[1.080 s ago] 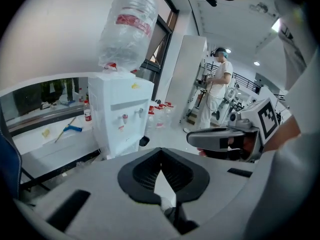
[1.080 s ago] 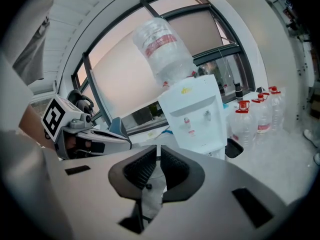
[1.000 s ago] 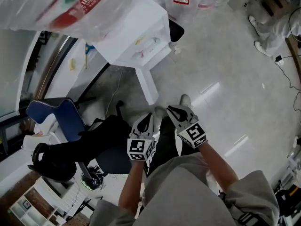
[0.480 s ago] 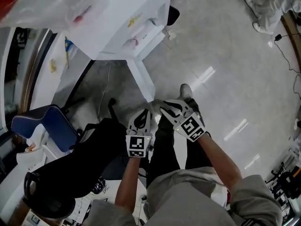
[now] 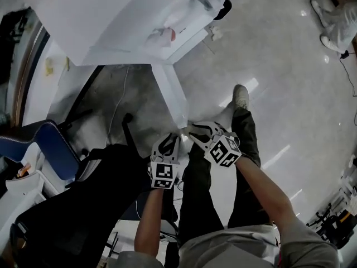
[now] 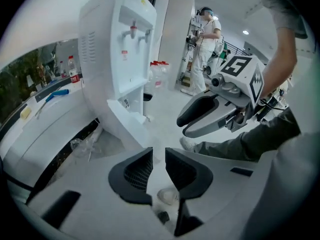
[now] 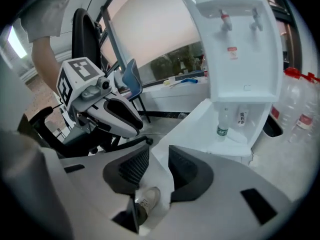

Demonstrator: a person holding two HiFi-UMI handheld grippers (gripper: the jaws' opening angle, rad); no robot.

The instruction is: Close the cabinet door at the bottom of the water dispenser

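Observation:
The white water dispenser (image 5: 139,21) stands at the top of the head view. Its bottom cabinet door (image 5: 173,102) is swung open toward me. Inside the open cabinet (image 7: 235,134) stands a small bottle (image 7: 223,124). My left gripper (image 5: 174,138) and right gripper (image 5: 191,130) hang side by side just short of the door's free end. Both sets of jaws are opening. Nothing sits between the left gripper (image 6: 159,159) jaws. In the right gripper view the door (image 7: 187,124) edge shows through the gap of the right gripper (image 7: 159,159), with the pads clear of it.
A black office chair (image 5: 72,205) stands close on my left, a blue chair (image 5: 39,144) beyond it. My own shoe (image 5: 240,96) rests on the floor right of the door. A person in white (image 6: 205,49) stands far off. Several empty water bottles (image 7: 300,109) lie beside the dispenser.
Both grippers have sunk together toward the open door's end. Their jaws, shut a second ago, have parted. The dispenser has drawn closer in the head view.

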